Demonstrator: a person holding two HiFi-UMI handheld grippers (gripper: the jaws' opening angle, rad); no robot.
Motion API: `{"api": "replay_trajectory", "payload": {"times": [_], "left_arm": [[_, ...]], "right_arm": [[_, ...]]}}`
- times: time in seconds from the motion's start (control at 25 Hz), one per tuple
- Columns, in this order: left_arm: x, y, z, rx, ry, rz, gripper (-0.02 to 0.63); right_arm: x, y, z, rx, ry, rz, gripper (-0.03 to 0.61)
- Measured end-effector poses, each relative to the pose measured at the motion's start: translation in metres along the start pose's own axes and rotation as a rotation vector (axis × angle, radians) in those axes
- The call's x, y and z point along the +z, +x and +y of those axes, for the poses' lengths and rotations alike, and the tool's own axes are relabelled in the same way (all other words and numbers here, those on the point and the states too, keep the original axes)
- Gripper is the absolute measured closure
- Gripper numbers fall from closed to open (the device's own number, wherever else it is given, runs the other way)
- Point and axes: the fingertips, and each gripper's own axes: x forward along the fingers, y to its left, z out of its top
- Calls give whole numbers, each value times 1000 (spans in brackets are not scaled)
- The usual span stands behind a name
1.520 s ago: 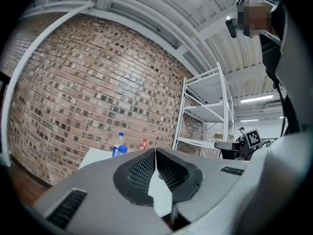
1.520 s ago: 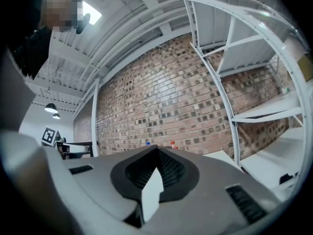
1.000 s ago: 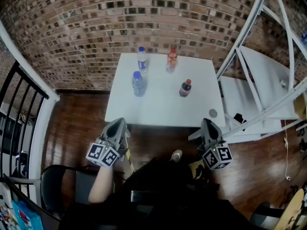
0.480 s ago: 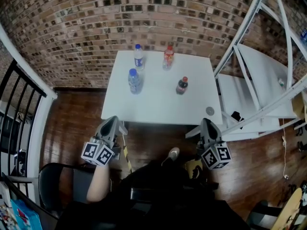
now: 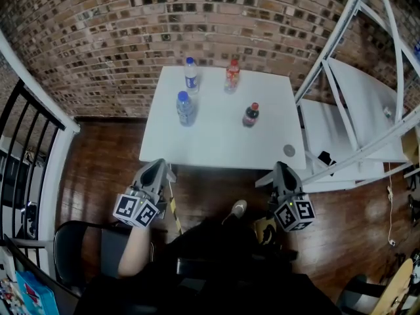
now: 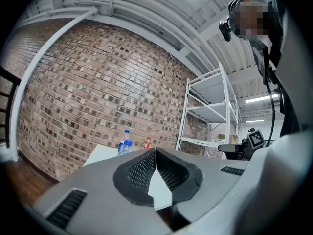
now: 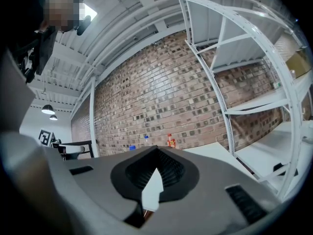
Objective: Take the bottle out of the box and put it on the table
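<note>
Four bottles stand on the white table (image 5: 216,143): a clear one with a blue cap (image 5: 191,75), an orange-red one (image 5: 232,76), a blue one (image 5: 185,108) and a dark cola bottle with a red cap (image 5: 251,115). No box is in view. My left gripper (image 5: 161,165) hangs shut and empty just short of the table's near left edge. My right gripper (image 5: 280,168) is shut and empty near the right corner. In the left gripper view the jaws (image 6: 155,151) meet, with bottles (image 6: 124,144) beyond. The right gripper view shows closed jaws (image 7: 156,152) and the orange-red bottle (image 7: 170,141).
A small grey disc (image 5: 289,151) lies on the table's near right corner. White metal shelving (image 5: 354,130) stands close on the right. A black railing (image 5: 26,156) and a black chair (image 5: 72,254) are on the left. A brick wall (image 5: 197,18) backs the table.
The head view has shifted slightly. Both grippers stay shut and in place before the table, and the bottles have not moved.
</note>
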Motion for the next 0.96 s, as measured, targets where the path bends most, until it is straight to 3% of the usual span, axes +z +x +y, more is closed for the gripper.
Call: {"api": "replay_trajectory", "payload": {"times": [0.32,0.96], "left_arm": [[3,-2,6,14,36,5,603],[0,-9,-10,-4,34,8,604]], "right_arm": [[6,1,-8,-6,-3,-8,578],[12,-22,-14,-39,-67,-4,578]]}}
